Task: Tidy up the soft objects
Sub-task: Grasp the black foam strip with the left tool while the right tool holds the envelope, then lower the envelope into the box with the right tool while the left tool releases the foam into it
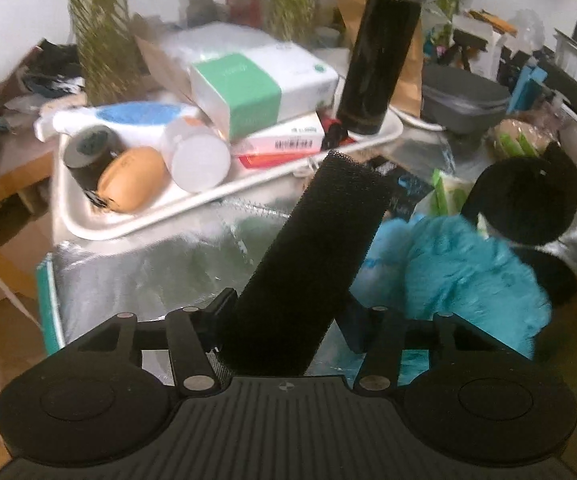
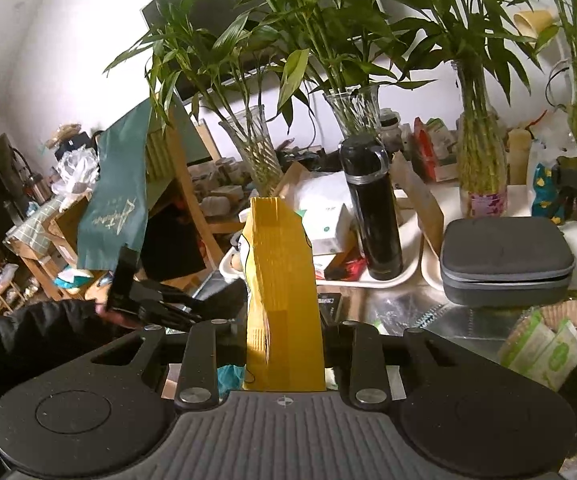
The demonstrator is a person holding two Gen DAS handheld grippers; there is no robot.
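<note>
My left gripper [image 1: 284, 320] is shut on a black mesh sponge strip [image 1: 312, 248] that sticks up and forward over a silver foil-lined bag [image 1: 148, 264]. A teal fluffy soft toy [image 1: 468, 276] with a black round cap [image 1: 524, 200] lies at the bag's right side. My right gripper [image 2: 284, 344] is shut on a yellow ribbed cloth piece [image 2: 280, 280], held upright above the table. The left gripper's body [image 2: 148, 300] and the person's dark sleeve show at the left of the right wrist view.
A white tray [image 1: 128, 224] holds a black flask [image 1: 380, 52], boxes, a white bottle and a tan egg-shaped thing. A grey zip case [image 2: 504, 264] sits on another tray. Glass vases with bamboo [image 2: 352, 116] stand behind. Snack packets [image 2: 544, 348] lie at right.
</note>
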